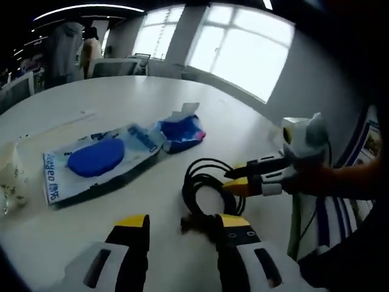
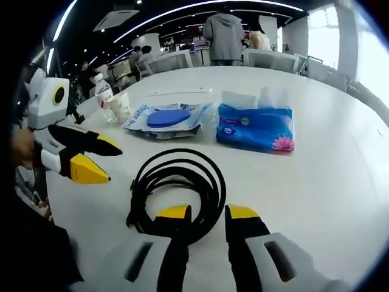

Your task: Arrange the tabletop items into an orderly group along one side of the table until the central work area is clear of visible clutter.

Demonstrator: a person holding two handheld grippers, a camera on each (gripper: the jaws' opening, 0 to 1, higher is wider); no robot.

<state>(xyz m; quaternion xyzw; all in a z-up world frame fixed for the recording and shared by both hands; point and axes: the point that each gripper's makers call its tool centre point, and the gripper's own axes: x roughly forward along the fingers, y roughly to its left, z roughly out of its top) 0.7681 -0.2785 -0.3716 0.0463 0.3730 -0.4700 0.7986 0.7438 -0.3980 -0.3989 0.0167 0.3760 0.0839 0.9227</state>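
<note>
Both tongs gape empty — left tongs [image 1: 177, 226] and right tongs [image 2: 208, 213] — beside the coiled black cable [image 2: 178, 184].

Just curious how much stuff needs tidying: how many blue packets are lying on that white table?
2. The flat wipes pack lies toward the far left, by the bottle; the tissue pack sits to its right, beyond the coiled black cable. More could lie out of view.
</note>
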